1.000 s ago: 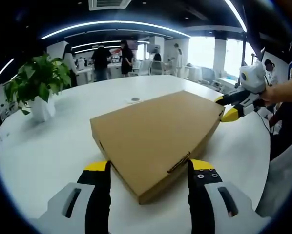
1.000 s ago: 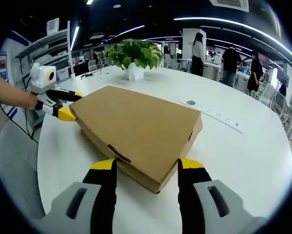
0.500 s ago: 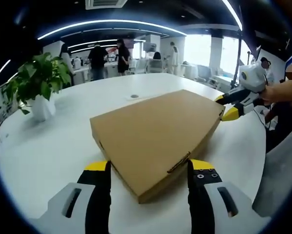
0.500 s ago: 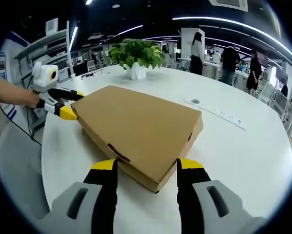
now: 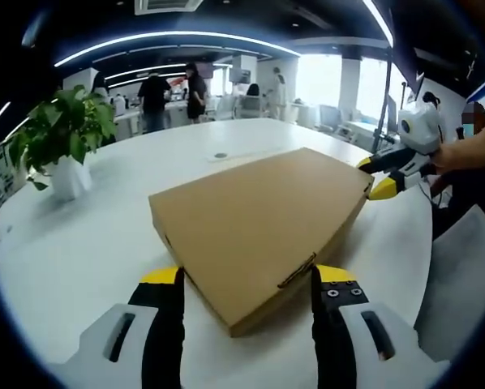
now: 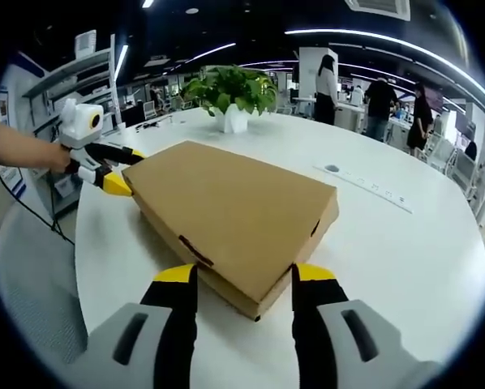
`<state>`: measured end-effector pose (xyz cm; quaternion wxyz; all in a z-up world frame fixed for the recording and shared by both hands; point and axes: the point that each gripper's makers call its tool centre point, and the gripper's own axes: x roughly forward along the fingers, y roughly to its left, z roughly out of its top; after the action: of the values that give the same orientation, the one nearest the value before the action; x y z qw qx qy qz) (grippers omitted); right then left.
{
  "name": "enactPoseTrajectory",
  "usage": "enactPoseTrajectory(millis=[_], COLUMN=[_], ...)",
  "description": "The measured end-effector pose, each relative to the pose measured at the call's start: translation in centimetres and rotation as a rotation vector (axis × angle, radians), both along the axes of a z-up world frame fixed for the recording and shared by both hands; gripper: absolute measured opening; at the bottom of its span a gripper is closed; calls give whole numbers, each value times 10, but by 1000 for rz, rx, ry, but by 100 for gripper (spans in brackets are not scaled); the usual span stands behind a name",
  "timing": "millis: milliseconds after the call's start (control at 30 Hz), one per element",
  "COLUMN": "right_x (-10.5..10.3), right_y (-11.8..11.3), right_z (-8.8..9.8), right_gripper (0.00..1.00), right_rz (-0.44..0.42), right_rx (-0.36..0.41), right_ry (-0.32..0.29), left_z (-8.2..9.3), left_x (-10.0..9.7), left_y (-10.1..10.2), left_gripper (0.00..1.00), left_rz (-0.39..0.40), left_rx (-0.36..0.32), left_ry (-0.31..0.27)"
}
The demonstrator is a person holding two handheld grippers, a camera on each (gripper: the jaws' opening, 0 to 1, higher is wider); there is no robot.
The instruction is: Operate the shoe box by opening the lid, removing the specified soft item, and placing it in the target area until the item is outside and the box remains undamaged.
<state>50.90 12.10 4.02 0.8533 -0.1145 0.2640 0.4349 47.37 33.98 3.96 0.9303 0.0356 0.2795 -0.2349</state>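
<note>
**Shoe box braced at opposite corners, lid down**

Closed cardboard shoe box (image 5: 259,227) lying flat on the white round table (image 5: 80,243), filling the centre of the left gripper view and likewise the centre of the right gripper view (image 6: 234,219). Lid flush with the base, so the soft item inside out of sight. Placed corner-on to each camera, probably so that both tools can steady opposite ends before any lifting of the lid.

Left gripper (image 5: 246,279) at bottom centre of its own view, jaws spread wide, straddling the near corner of the box, gripping nothing; whether the yellow tips touch the cardboard: cannot tell. Seen again at upper left of the right gripper view (image 6: 117,168), held level by a hand, tips at the far corner.

Right gripper (image 6: 236,279) posed the same way at bottom centre, jaws wide apart either side of its near corner, nothing clamped. Visible too at right of the left gripper view (image 5: 380,174), tips against the far corner.

Potted plant (image 5: 64,146) at left, well apart from the box.
</note>
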Motion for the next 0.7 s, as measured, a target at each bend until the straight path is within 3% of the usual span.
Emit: enactPoseTrajectory(millis=[700], right_x=[-36], right_y=[24], right_z=[0], right_gripper=[38], right_rz=[21], right_rx=[-11], right_ry=[-14], left_z=[0], left_x=[-19], left_y=[31], left_gripper=[63], left_rz=[-77], left_rx=[12], left_ry=[31])
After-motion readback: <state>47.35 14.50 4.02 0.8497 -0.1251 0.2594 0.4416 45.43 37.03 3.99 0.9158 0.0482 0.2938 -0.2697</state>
